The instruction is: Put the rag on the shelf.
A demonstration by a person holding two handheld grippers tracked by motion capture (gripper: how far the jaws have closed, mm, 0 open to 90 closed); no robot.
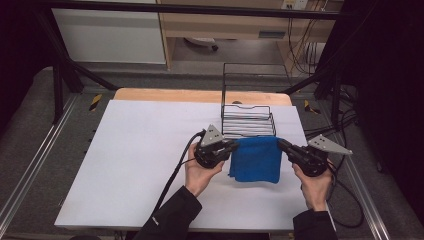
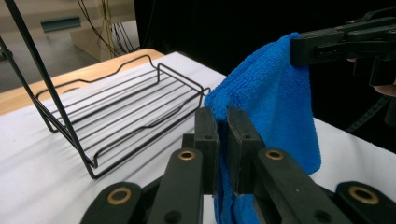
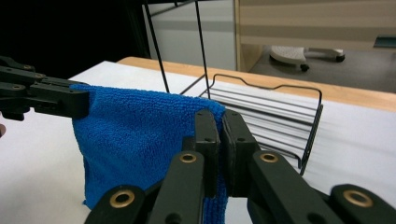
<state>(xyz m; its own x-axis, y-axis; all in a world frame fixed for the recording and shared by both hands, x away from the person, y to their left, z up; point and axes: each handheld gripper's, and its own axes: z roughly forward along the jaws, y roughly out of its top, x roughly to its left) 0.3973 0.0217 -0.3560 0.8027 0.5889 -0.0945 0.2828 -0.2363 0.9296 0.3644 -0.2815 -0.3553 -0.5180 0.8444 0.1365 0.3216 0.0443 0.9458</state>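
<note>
Between both grippers' fingers apparently hangs blue cloth.

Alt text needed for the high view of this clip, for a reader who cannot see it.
Two hand-held grippers, the left gripper and the right gripper, each pinch a top corner of a folded blue towel, which hangs between them above a white table. A black wire rack stands just behind the towel.

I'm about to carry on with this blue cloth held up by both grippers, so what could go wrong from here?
The blue cloth hangs from small corner pinches by the left gripper and right gripper; either corner might slip free. Its lower edge hangs close to the white table and may drag. The wire rack stands just behind, so the cloth could snag on it.
</note>
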